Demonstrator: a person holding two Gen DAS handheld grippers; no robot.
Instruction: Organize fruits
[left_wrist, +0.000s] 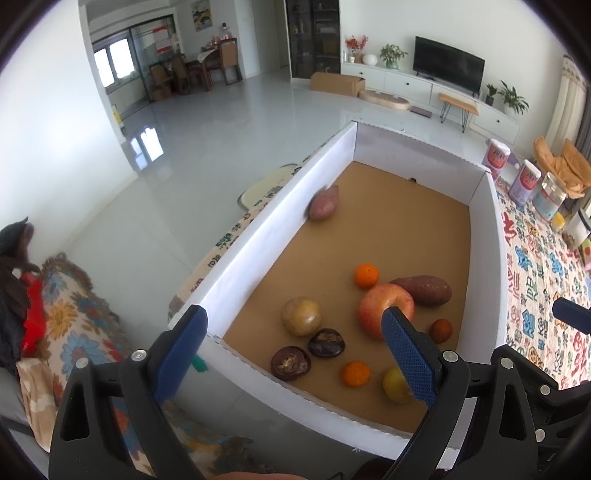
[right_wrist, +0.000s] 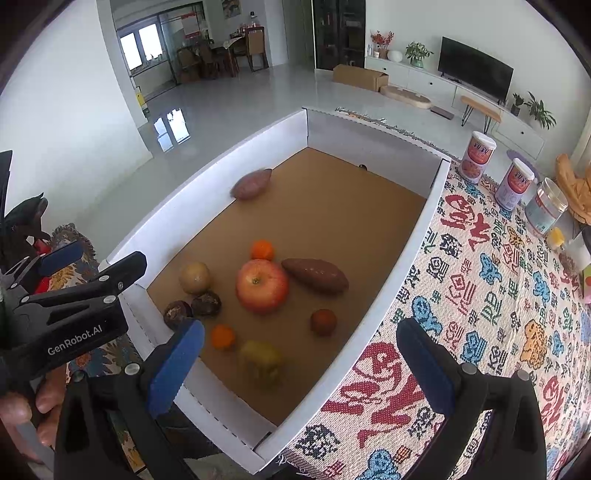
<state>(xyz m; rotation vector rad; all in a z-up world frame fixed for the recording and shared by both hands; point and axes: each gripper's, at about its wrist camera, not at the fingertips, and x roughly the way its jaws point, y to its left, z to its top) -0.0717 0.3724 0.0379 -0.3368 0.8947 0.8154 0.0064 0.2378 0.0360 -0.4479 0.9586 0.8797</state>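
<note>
Fruits lie loose in the white box (right_wrist: 402, 254) with its brown floor: an apple (right_wrist: 261, 285) at mid-frame touching a sweet potato (right_wrist: 315, 275), with 2 oranges, 2 dark round fruits and a blurred yellow-green one, perhaps a pear (right_wrist: 260, 360), nearer the bottom. Another sweet potato (right_wrist: 251, 184) sits apart at upper left against the wall. Both the left gripper (left_wrist: 295, 354) and right gripper (right_wrist: 301, 365) hover spread wide, holding nothing.

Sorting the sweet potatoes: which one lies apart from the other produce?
The paler sweet potato against the box's left wall lies alone; the darker sweet potato sits beside the apple.
</note>
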